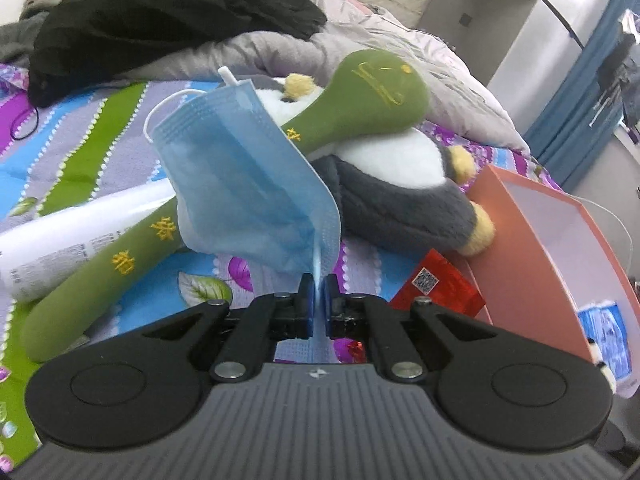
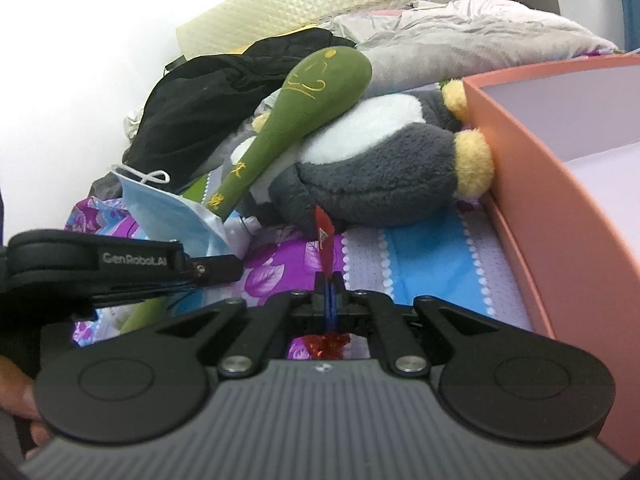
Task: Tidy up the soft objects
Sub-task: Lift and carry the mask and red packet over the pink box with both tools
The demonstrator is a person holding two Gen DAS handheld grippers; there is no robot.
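My left gripper (image 1: 319, 284) is shut on a blue face mask (image 1: 244, 176) and holds it up above the bed. My right gripper (image 2: 329, 280) is shut on a thin red packet (image 2: 325, 236), seen edge-on; the packet also shows in the left wrist view (image 1: 436, 282). A green plush stick with yellow characters (image 1: 360, 92) leans on a grey and white plush penguin (image 1: 404, 184). The mask (image 2: 168, 210), stick (image 2: 296, 96) and penguin (image 2: 376, 168) also show in the right wrist view. A pink box (image 2: 560, 216) stands open to the right of the penguin.
A white tube (image 1: 68, 232) lies on the patterned bedsheet (image 1: 80, 148) at left. Black clothing (image 1: 160, 16) and a grey quilt (image 1: 420, 64) are piled at the back. The pink box (image 1: 532, 236) holds a blue item. The left gripper's body (image 2: 100, 268) shows at the left.
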